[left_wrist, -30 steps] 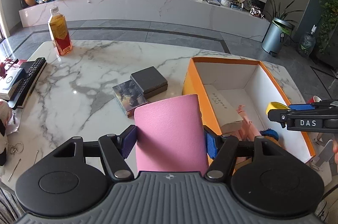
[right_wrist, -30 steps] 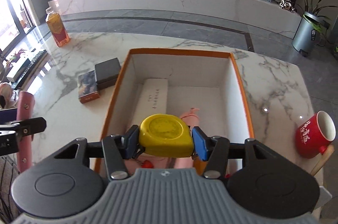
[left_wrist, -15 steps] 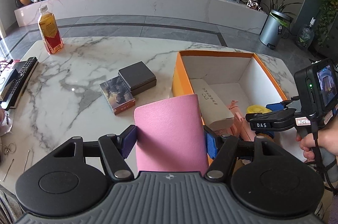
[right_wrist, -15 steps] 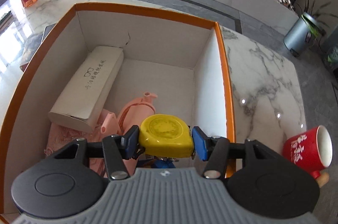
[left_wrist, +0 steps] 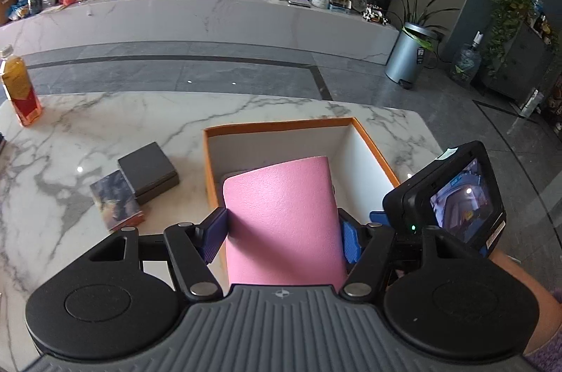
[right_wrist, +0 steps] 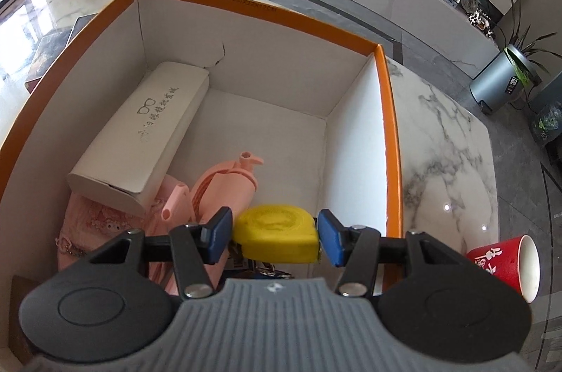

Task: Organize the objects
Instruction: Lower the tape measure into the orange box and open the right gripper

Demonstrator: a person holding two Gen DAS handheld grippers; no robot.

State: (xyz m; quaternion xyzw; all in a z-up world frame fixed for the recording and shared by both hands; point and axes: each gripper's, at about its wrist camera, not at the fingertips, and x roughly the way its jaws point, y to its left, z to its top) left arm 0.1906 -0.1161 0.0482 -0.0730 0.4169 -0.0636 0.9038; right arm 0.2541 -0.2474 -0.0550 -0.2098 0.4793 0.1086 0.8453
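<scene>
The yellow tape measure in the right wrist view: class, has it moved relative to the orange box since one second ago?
Yes. The yellow tape measure went from above the orange box rim down inside it.

On my desk [left_wrist: 105,119] the box [right_wrist: 393,140] sits right of two small cases [left_wrist: 147,172]. A bottle [left_wrist: 19,87] stands far left, a cup [right_wrist: 505,266] near right. Inside, the carton [right_wrist: 140,140] lies left of the tape measure [right_wrist: 279,231].

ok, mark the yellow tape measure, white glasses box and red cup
yellow tape measure [right_wrist: 277,233]: right wrist view, top face.
white glasses box [right_wrist: 147,130]: right wrist view, printed top.
red cup [right_wrist: 498,265]: right wrist view, side wall.
</scene>
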